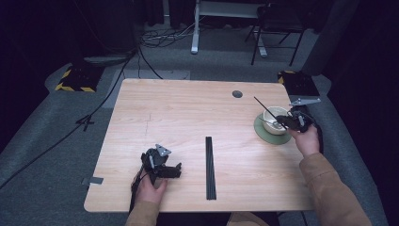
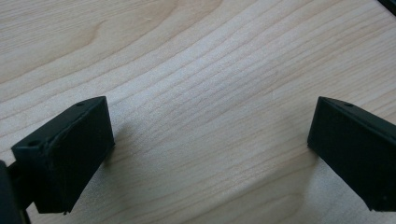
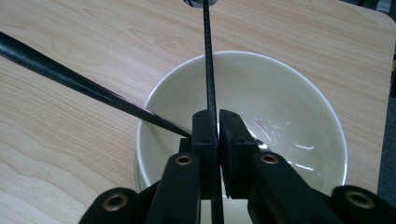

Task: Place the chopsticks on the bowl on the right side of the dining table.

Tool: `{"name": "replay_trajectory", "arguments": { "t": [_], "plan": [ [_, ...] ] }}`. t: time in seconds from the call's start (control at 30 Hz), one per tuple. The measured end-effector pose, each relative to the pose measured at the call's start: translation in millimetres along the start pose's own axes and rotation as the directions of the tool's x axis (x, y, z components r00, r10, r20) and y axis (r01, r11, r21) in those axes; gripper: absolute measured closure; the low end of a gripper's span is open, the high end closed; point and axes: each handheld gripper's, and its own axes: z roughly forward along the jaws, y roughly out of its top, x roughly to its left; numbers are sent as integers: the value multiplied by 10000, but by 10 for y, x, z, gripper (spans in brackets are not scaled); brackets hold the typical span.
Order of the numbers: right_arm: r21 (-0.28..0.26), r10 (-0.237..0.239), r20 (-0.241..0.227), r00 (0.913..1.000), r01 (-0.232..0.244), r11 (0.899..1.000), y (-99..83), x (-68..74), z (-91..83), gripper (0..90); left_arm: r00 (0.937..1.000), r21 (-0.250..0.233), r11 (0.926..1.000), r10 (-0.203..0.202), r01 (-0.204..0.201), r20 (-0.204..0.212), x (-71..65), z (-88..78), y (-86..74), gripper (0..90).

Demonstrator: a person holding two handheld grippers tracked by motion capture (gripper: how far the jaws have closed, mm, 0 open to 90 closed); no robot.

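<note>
My right gripper (image 3: 218, 116) is shut on a thin black chopstick (image 3: 208, 70) that runs up between its jaws, just over a cream bowl (image 3: 280, 93). A second black chopstick (image 3: 70, 77) slants in from the left, with its tip down inside the bowl. From above, the right gripper (image 1: 294, 120) hangs at the bowl (image 1: 277, 112), which stands on a green saucer (image 1: 263, 135) near the table's right edge, and a chopstick (image 1: 264, 107) sticks out up and to the left. My left gripper (image 1: 167, 169) rests low on the wooden table at the front left. Its jaws (image 2: 210, 114) stand open around bare wood.
More black chopsticks (image 1: 210, 167) lie straight, side by side, on the table's front middle. A round cable hole (image 1: 237, 93) sits near the far edge. Beyond the wooden table (image 1: 179, 108) are grey carpet, cables, a desk leg and a chair.
</note>
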Motion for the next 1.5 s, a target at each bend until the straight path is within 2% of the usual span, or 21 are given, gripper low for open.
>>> {"name": "replay_trajectory", "arguments": {
  "t": [0.07,0.23,0.3,0.4,0.43,0.57,0.63,0.67,0.73,0.83,0.87,0.9,0.93,1.07,1.1,1.13,1.27,1.4,1.43,1.47,1.5],
  "plan": [
    [-101,103,-59,9999,-104,9999,0,3,-19,793,10000,0,10000,1,-1,-2,0,0,0,6],
    [-422,-111,-40,9999,109,9990,17,40,-121,727,10000,10,10000,14,-14,-1,1,-1,0,6],
    [-774,-5,-97,10000,-2,9970,22,83,-235,677,10000,8,10000,12,-12,0,1,-1,0,6],
    [-941,-43,-136,9999,30,9956,21,127,-315,660,10000,5,10000,9,-9,-2,1,-1,0,6],
    [-1148,-186,-95,9998,174,9932,17,183,-400,635,10000,11,10000,15,-15,2,1,-1,0,6],
    [-1259,-130,-156,9998,109,9920,18,275,-528,597,10000,9,10000,10,-10,1,1,-1,0,6],
    [-1289,-161,-419,9990,106,9916,24,367,-642,572,10000,9,10000,14,-14,-1,1,-1,0,6],
    [-1289,-161,-419,9990,106,9916,24,367,-642,572,10000,9,10000,12,-12,3,1,-1,0,6],
    [-1402,-397,-414,9984,336,9896,17,449,-716,561,10000,5,10000,8,-8,-1,1,-1,0,6],
    [-1522,-764,-704,9946,649,9862,-20,641,-826,556,10000,11,10000,15,-15,0,1,-1,0,6],
    [-1522,-764,-704,9946,649,9862,-20,641,-826,556,10000,5,10000,8,-8,1,1,-1,0,6],
    [-1544,-938,-814,9923,804,9847,-37,723,-864,552,10000,8,10000,11,-11,2,1,-1,0,6],
    [-1544,-938,-814,9923,804,9847,-37,723,-864,552,10000,-5,10000,-5,5,-4,0,0,0,6],
    [-1767,-1071,-1290,9858,834,9807,-85,919,-936,549,10000,-4,10000,-1,1,-2,0,0,0,6],
    [-1786,-1279,-1443,9812,1013,9787,-111,1002,-946,549,10000,-5,10000,-3,3,-5,0,0,0,6],
    [-1786,-1279,-1443,9812,1013,9787,-111,1002,-946,549,10000,9,10000,13,-13,1,1,-1,0,6],
    [-1845,-1623,-1528,9748,1332,9738,-149,1161,-947,549,10000,11,10000,14,-14,2,1,-1,0,6],
    [-1960,-1934,-1903,9625,1558,9682,-182,1363,-912,548,10000,7,10000,11,-11,0,1,-1,0,6],
    [-2021,-1905,-2227,9561,1459,9684,-200,1433,-874,548,10000,8,10000,12,-12,-1,1,-1,0,6],
    [-2021,-1905,-2227,9561,1459,9684,-200,1433,-874,548,10000,-4,10000,-4,4,-4,0,0,0,6],
    [-2034,-1931,-2424,9508,1448,9683,-209,1460,-855,548,10000,-2,10000,-2,2,-4,0,0,0,6]
  ]
}}
